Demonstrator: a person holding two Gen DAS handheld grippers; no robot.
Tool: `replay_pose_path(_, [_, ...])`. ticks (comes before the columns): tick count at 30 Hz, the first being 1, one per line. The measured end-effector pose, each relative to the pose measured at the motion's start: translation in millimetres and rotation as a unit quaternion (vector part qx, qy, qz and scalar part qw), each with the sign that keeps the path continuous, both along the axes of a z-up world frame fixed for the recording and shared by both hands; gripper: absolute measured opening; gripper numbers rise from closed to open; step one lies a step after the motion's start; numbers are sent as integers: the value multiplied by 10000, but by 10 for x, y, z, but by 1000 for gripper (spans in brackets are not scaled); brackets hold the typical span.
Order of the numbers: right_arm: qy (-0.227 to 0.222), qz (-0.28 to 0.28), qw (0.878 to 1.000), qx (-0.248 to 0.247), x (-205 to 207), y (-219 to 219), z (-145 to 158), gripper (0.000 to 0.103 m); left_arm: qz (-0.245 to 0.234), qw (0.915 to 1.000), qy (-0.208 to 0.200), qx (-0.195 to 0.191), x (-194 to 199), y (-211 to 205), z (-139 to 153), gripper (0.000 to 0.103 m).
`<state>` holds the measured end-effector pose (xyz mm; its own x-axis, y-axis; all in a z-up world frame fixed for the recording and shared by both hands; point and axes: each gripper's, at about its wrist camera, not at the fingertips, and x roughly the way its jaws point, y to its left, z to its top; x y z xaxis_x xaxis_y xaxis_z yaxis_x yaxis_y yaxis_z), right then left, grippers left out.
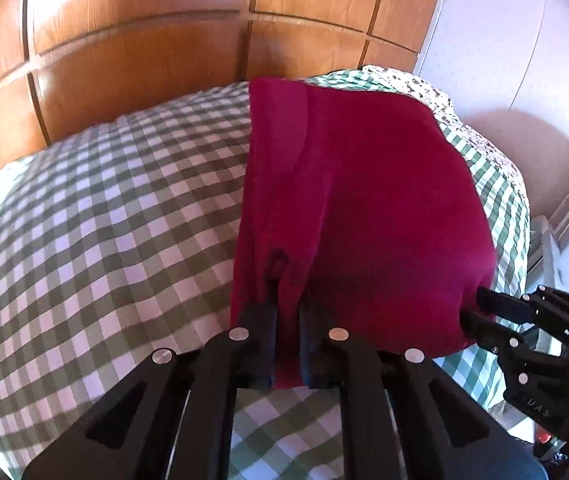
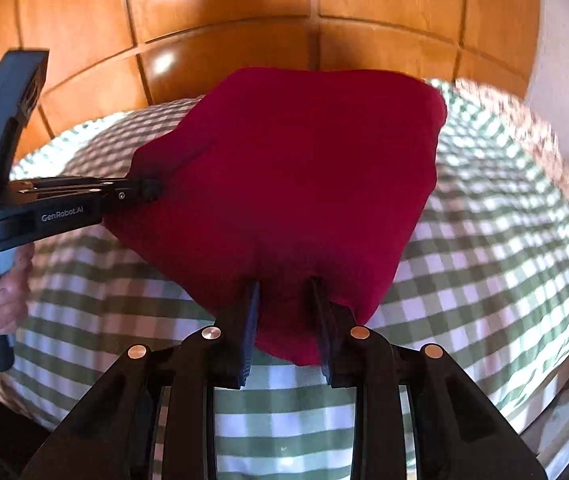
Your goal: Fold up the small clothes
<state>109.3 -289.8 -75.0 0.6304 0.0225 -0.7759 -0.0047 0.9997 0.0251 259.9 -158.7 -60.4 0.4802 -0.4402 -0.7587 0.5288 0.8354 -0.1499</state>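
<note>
A dark red garment (image 1: 364,200) lies spread over the green-and-white checked bedcover (image 1: 104,220), with its near edge lifted. My left gripper (image 1: 286,306) is shut on a bunched fold at the near left edge. My right gripper (image 1: 470,308) comes in from the right and pinches the near right corner. In the right wrist view the red garment (image 2: 292,168) hangs from both tools. There the right gripper (image 2: 286,292) holds a thick wad of cloth between its fingers, and the left gripper (image 2: 152,188) grips the left corner. A person's hand (image 2: 4,288) holds the left tool's handle.
Wooden panelling (image 1: 144,40) rises right behind the bed. A white wall (image 1: 504,40) stands to the right, with a gap and a radiator-like object (image 1: 552,248) beside the bed. A white patterned cloth (image 1: 424,88) lies along the far right edge of the bedcover.
</note>
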Motion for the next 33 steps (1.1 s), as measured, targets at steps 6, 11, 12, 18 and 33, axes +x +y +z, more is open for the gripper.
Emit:
replay_pose_path(6, [41,-19,9993,365,-39,-205,285,44,251,9994,-217,-70,-94,55,197,25])
replay_pose_path(11, [-346,-350,9969,615,51,-382,571,45,267,9986,-447,27,-131,37,295,25])
replay_pose_path(12, [-368,-444,9964,627,118,-410,595,45,275,9985,-468,21,-131,35,316,25])
replay_pose_path(18, [-322,-897,9934,637,538,-517,582,65,283,9981,-537,72,-74,8,319,26])
replay_pose_path(33, [335,-707,9961,-414,1591,-387,3,66,237,9997,-62,-89,208,-26,-66,30])
